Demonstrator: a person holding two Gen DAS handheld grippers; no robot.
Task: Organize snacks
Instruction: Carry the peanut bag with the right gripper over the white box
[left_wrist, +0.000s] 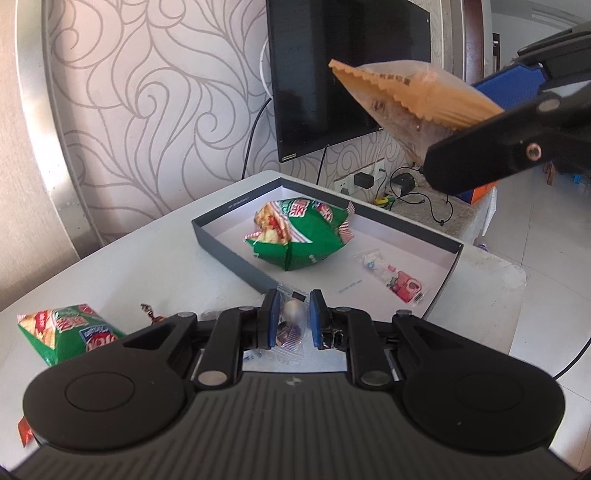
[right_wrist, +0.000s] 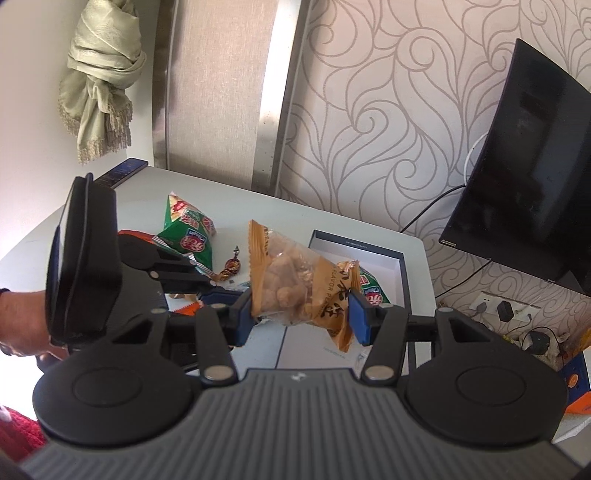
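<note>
Right wrist view shows the right gripper (right_wrist: 301, 314) pinching a clear and orange peanut bag (right_wrist: 295, 286) between its blue pads; on the bag I can read "FLAVOR", then a word that begins with P and is cut off by a crease, and black Chinese characters too curled to read. This bag hangs above the near edge of the grey box (right_wrist: 400, 266) on the white table (right_wrist: 258, 206). Left of the box lies a green cracker bag (right_wrist: 186, 230) with red-white Chinese writing, and beside it a brown wrapped candy (right_wrist: 229, 267).

In the left wrist view the left gripper (left_wrist: 291, 317) is pressed together on a small clear-wrapped sweet (left_wrist: 291, 325), just before the near wall of the box (left_wrist: 229, 251). Inside the box lie a second green cracker bag (left_wrist: 301, 236) and a small clear packet with red print (left_wrist: 393, 277), its label too small to read. The peanut bag (left_wrist: 402, 99) is held high to the right of the box.
</note>
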